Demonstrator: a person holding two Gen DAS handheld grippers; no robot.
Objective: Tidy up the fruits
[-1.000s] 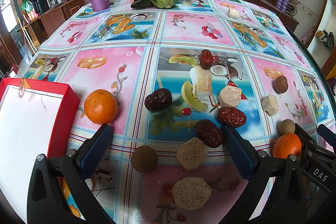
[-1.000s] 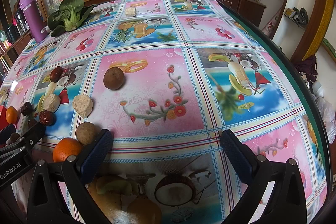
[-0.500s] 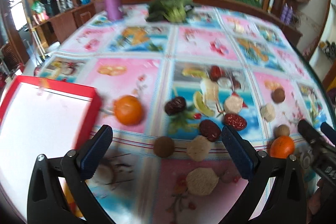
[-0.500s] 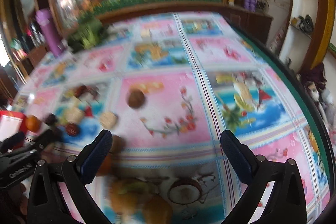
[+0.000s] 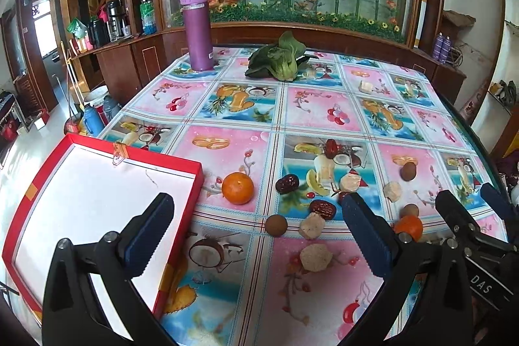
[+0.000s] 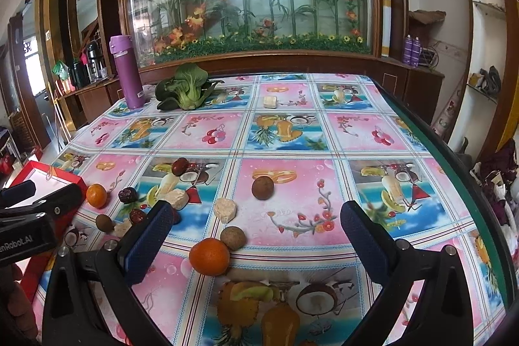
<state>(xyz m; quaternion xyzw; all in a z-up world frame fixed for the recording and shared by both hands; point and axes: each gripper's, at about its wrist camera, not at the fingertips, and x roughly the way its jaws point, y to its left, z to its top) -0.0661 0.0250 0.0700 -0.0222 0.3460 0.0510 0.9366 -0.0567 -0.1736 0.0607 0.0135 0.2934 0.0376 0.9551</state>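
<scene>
Both tools hang above the near edge of the table with nothing between their fingers. The left gripper (image 5: 256,245) stands wide open, its left finger over the white floor of the shallow red cardboard box (image 5: 39,184) at the near left, its right finger over the scattered fruit. The right gripper (image 6: 256,235) is spread just as wide.

On the glossy fruit-print tablecloth (image 6: 292,132) the loose pieces lie in a band across the near middle. A round orange mandarin (image 5: 237,187) sits just right of the box; a second mandarin (image 6: 209,256) lies near the right gripper, touching a tan round fruit (image 6: 233,237). Dark wrinkled red dates (image 5: 287,183), pale rough lumps (image 5: 315,257) and a brown round fruit (image 5: 276,225) lie between them.

Nothing is in the box yet, so the work seems to be at its start. A sound first move would be for the left gripper to take the mandarin beside the box: come down from above, centre the fingers on its widest part, and close gently, since a round fruit on slick cloth may roll. The touching pair should be approached from the open side.
</scene>
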